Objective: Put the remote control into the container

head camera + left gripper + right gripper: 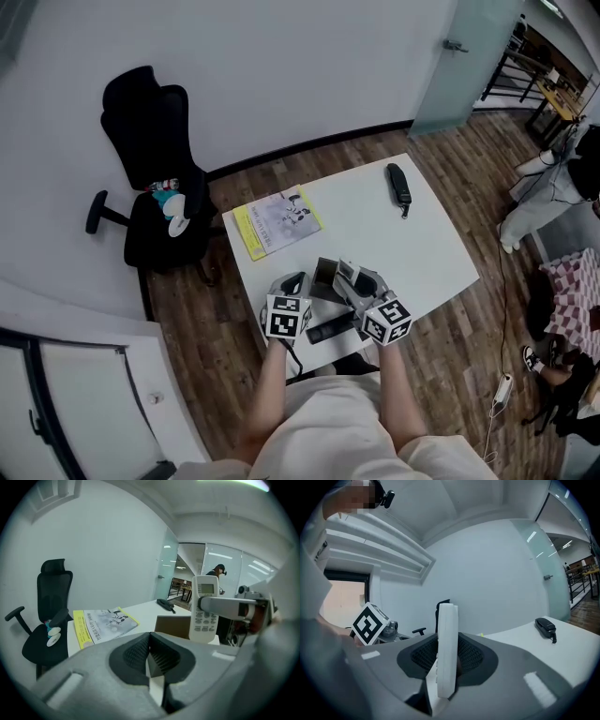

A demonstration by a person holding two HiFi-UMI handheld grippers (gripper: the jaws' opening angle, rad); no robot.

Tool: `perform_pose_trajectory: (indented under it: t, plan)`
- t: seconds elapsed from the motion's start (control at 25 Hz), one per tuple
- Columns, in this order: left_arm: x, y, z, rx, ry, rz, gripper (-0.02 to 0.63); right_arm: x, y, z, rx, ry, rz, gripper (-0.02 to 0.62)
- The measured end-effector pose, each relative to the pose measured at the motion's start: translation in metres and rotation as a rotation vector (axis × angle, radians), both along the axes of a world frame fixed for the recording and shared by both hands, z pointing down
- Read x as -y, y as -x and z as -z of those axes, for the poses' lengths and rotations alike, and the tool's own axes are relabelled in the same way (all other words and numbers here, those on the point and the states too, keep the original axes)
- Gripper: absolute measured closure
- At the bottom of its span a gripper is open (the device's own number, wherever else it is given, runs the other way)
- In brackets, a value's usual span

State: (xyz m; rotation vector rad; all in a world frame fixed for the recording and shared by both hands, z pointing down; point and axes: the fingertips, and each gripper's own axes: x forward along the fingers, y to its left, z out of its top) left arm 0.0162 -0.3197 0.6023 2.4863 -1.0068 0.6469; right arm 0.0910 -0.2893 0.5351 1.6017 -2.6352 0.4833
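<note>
White air-conditioner remote clamped in right gripper, in the air just beside brown box on white table. Long axis upright, display end up. Left gripper closed, empty.

White remote, with a small screen above grey buttons, is upright and off the table, clamped by its edges in the right tool; brown container sits on the table's near part, close by

remote: wht plastic, smooth | table: matt wht | floor: wood | container: brn cardbd
</note>
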Motion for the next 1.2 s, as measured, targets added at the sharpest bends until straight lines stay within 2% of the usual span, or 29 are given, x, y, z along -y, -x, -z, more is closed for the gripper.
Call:
perform_pose_trajectory:
  t: [0.36, 0.56, 0.76, 0.96, 1.08, 1.2]
  plan:
    - [0.024, 0.005, -0.01, -0.028, 0.019, 0.045, 0.6, 0.026, 0.019, -0.02, -0.039, 0.026, 0.11, 0.483]
    - [0.031, -0.01, -0.005, -0.033, -0.002, 0.012, 0.601, 0.03, 0.028, -0.03, -0.082, 0.03, 0.173, 0.483]
    - [0.036, -0.026, 0.001, -0.078, -0.021, -0.016, 0.601, 0.028, 0.04, -0.038, -0.154, 0.012, 0.223, 0.483]
    - [0.041, -0.03, 0.009, -0.158, -0.024, -0.002, 0.601, 0.024, 0.043, -0.051, -0.203, 0.017, 0.241, 0.483]
    - [0.04, -0.031, 0.011, -0.185, -0.025, -0.029, 0.601, 0.023, 0.045, -0.057, -0.267, 0.016, 0.261, 0.483]
    - [0.037, -0.036, 0.013, -0.189, -0.035, -0.06, 0.601, 0.021, 0.046, -0.07, -0.375, 0.044, 0.278, 0.483]
